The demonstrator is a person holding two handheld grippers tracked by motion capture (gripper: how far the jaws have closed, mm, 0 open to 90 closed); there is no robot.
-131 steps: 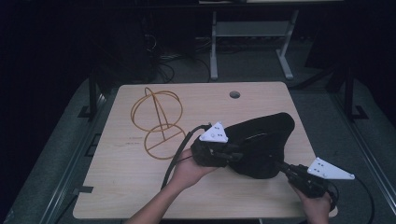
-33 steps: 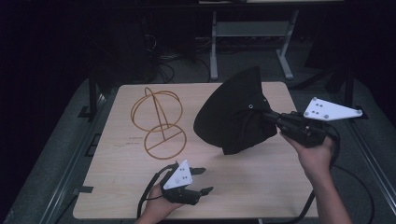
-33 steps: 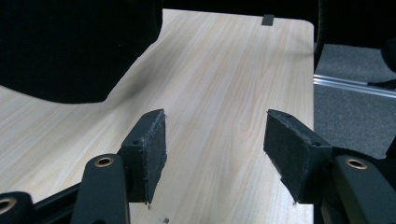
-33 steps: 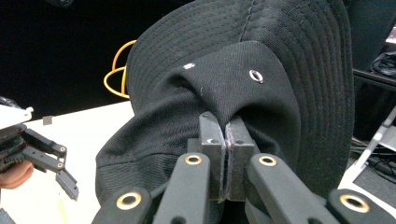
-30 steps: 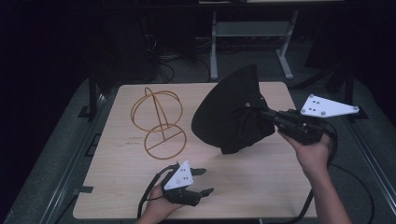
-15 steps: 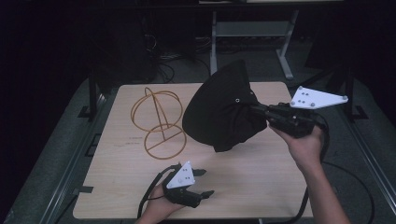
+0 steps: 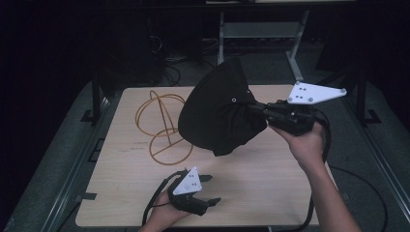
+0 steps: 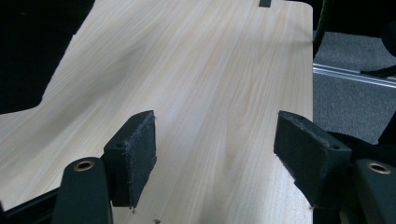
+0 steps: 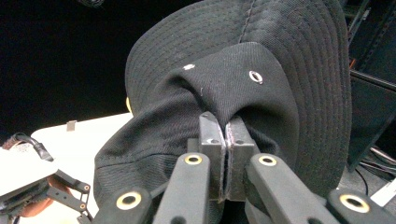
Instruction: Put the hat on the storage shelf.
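Observation:
A black bucket hat point(image 7: 220, 111) hangs in the air over the table's middle, and my right gripper point(image 7: 258, 111) is shut on a pinch of its crown. The right gripper view has the two pads point(image 9: 211, 140) pressed together on the crown fabric of the hat point(image 9: 280, 70), brim spread wide behind. A gold wire stand point(image 7: 162, 123) with hoops sits on the table left of the hat, partly hidden by it. My left gripper point(image 7: 210, 189) lies low near the table's front edge, jaws apart, with bare wood between its pads point(image 8: 137, 149).
The light wooden table point(image 7: 261, 179) has free room at the front and right. Dark floor, metal rails and a desk frame point(image 7: 261, 34) surround it. Cables trail from both grippers off the front edge.
My right gripper has lifted the hat off the table and carried it leftward toward the wire stand. My left gripper let go of the hat and moved back to the front edge.

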